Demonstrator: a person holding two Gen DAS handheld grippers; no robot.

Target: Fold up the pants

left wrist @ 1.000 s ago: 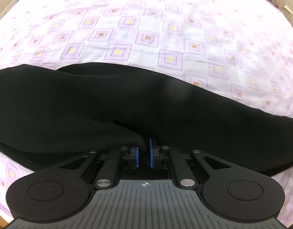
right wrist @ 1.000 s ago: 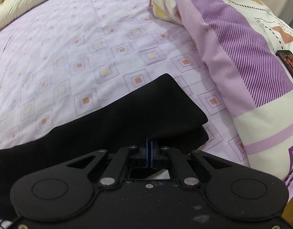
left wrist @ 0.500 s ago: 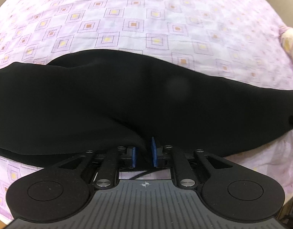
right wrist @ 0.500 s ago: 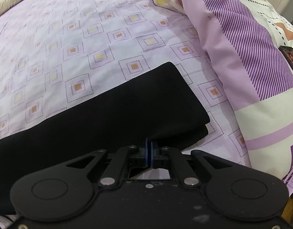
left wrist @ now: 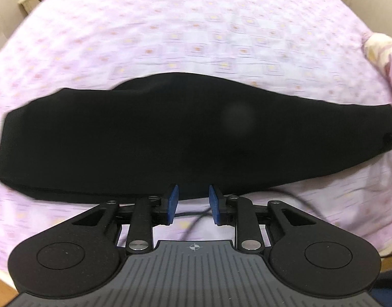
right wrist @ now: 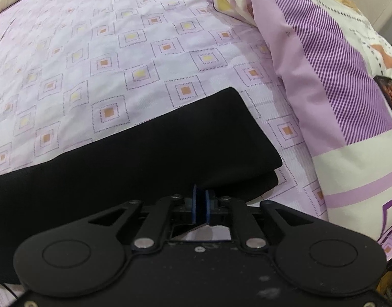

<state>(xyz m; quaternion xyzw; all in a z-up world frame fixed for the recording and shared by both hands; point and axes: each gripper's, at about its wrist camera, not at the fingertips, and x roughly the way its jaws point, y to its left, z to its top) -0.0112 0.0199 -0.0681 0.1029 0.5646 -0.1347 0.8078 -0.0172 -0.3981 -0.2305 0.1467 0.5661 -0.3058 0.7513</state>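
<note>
Left gripper (left wrist: pixel 192 200) lifted clear, just opened, empty; black pants (left wrist: pixel 149 138) released.
Right gripper (right wrist: pixel 201 203) just parting slightly, hem still between pads; grip uncertain.

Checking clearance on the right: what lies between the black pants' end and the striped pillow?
Only bare patterned bedsheet separates the pants from the pillow, in the right wrist view.

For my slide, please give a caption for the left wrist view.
Left tool, pads apart, above black pants folded lengthwise on the purple bedsheet.
</note>
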